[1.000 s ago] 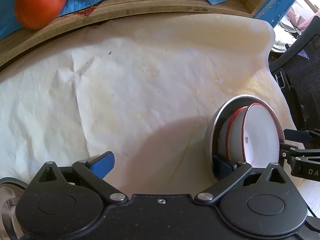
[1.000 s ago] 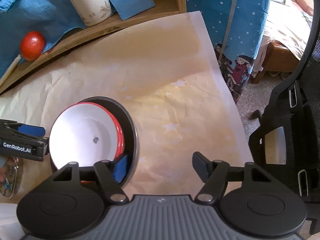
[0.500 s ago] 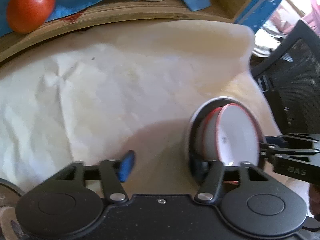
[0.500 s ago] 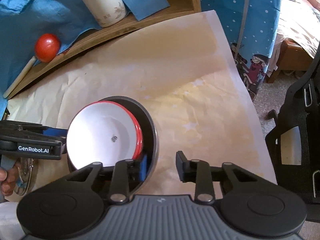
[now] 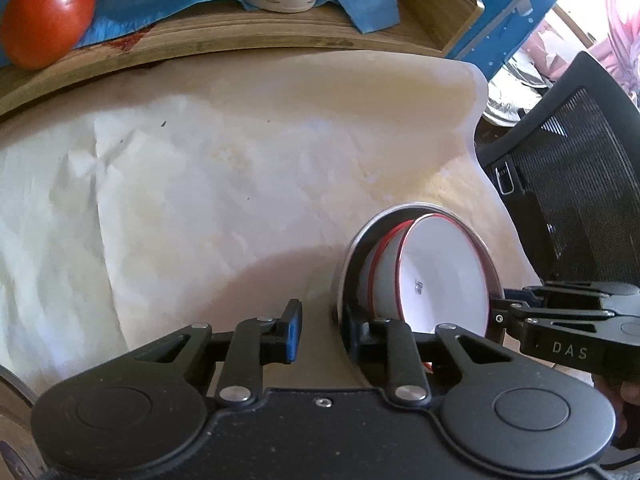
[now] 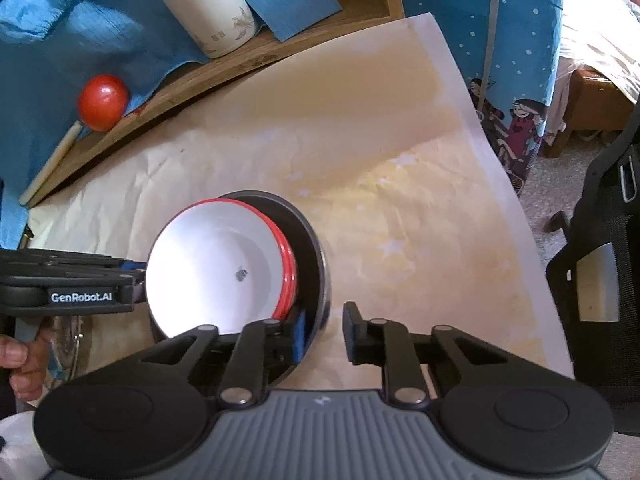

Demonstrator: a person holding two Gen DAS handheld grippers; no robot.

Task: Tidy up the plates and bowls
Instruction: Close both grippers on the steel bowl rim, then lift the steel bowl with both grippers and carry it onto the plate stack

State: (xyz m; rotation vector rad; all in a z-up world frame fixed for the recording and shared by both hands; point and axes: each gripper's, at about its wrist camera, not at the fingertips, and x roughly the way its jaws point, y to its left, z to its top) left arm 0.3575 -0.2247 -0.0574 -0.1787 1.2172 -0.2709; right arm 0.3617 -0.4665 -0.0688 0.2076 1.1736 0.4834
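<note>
- My left gripper [image 5: 320, 330] and right gripper [image 6: 326, 334] are both part open, each over the pot [image 6: 316, 248] rim, one finger inside
- The white bowls [image 6: 216, 272] already sit stacked in the pot; no plates in view
- Far off: a tomato [image 6: 103, 102] and a cup [image 6: 208, 8]

2 red-rimmed white bowls [image 6: 216, 268] nested, tilted inside a metal bowl [image 6: 316, 256] on paper.
</note>
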